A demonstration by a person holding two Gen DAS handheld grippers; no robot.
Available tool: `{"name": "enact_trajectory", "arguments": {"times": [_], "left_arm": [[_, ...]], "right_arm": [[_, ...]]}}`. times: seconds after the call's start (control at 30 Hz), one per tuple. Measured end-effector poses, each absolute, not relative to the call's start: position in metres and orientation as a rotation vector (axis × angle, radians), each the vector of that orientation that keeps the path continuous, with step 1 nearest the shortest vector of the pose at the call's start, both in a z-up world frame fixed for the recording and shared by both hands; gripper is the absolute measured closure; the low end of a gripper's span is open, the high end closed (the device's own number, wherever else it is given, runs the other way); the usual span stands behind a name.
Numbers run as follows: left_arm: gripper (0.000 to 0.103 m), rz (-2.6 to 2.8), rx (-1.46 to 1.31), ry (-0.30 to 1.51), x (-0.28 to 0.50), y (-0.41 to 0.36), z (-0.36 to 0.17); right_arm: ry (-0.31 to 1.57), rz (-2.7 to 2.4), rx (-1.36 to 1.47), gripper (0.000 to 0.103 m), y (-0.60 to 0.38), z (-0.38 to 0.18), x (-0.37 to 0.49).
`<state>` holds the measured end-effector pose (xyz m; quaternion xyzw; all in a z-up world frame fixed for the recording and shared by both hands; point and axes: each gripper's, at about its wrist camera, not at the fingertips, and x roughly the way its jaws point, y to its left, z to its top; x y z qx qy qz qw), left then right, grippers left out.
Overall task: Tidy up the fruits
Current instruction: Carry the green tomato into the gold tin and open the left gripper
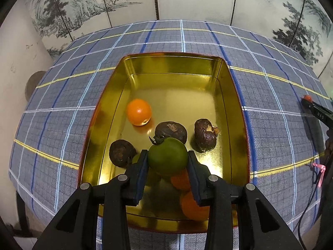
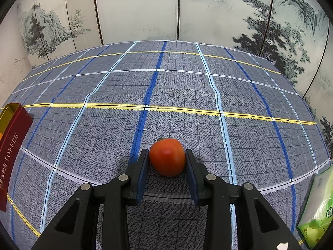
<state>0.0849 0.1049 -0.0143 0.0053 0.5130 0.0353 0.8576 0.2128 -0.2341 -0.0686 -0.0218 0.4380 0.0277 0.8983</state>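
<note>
Gold everywhere in the left wrist view: the toffee tin (image 1: 133, 66) sits open on the plaid tablecloth (image 1: 62, 104), its long axis running away from the camera toward the painted screen (image 1: 83, 6). Inside it, one orange fruit (image 1: 139, 112) rests alone near the middle-left of the floor, and three dark brown wrinkled fruits (image 1: 171, 130) spread across the near half, one left, one centre, one right, each apart from the others. Two more orange fruits (image 1: 193, 206) lie at the near end, partly hidden beneath the fingers. Over the tin's near half, the left gripper (image 1: 167, 158) is clamped on a green tomato (image 1: 167, 158), both pads pressed to its sides, and the stem points up and away, toward the far-left corner. Whether the tomato touches the floor cannot be told. Over to the right wrist view now: the right gripper (image 2: 167, 157) pinches a red tomato (image 2: 167, 157) down against the cloth, well clear of the tin's red outer wall at the left edge, stem end turned away from the camera. A green tissue pack (image 2: 318, 212) lies at the far right.
</note>
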Motion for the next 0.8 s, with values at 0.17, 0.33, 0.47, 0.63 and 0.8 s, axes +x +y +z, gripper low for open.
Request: {"name": "enact_trajectory", "arguments": {"times": [0.17,0.33,0.47,0.63,0.8], "left_arm": [[0.065,0.074,0.026,1.077,0.085,0.102,-0.014],[0.064,0.071,0.02,1.078,0.085,0.102,-0.014],[0.064,0.066,0.016,1.074,0.084,0.104,-0.014],[0.064,0.054,0.0,1.068,0.083,0.107,-0.013],[0.062,0.044,-0.005,1.06,0.08,0.107,-0.013]], "right_arm": [[0.907,0.056,-0.047,0.071,-0.235,-0.068,0.213],[0.906,0.053,-0.053,0.073,-0.235,-0.067,0.214],[0.909,0.047,-0.05,0.073,-0.235,-0.066,0.212],[0.919,0.042,-0.062,0.073,-0.228,-0.066,0.206],[0.918,0.054,-0.055,0.073,-0.219,-0.061,0.197]]}}
